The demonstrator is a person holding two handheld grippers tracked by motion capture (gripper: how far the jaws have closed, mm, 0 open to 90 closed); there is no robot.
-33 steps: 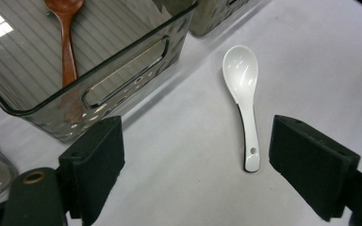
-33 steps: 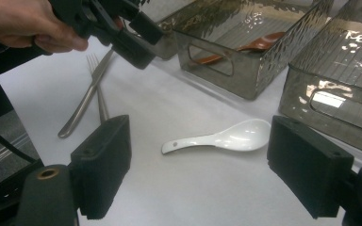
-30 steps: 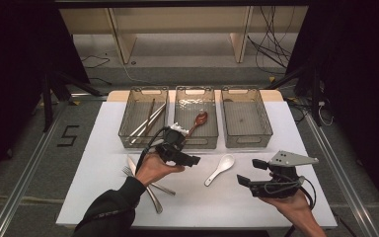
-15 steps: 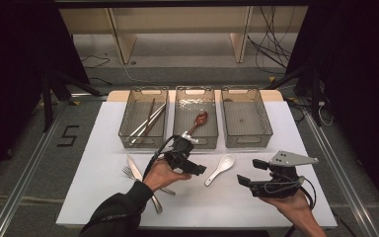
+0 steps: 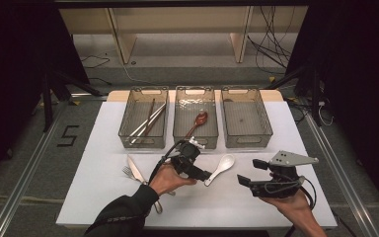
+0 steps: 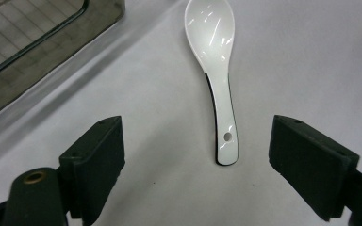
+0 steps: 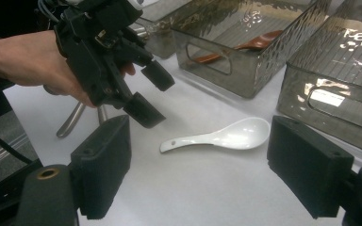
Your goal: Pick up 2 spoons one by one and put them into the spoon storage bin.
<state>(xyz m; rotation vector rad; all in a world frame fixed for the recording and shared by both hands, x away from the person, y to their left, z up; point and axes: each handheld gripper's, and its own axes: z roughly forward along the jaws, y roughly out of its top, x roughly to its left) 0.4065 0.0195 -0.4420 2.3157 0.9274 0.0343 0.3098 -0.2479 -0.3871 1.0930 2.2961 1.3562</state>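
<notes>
The white spoon [image 5: 220,168] lies flat on the bench [image 5: 103,163], bowl toward the middle bin [image 5: 195,140] (which holds a brown spoon [image 5: 198,121]) and handle toward the left gripper [image 5: 203,174]. That gripper hovers just at the handle's end, its fingers [image 6: 96,160] wide apart with the handle between them in the left gripper view. The right gripper [image 5: 251,173], fingers apart too, waits off to the spoon's right.
</notes>
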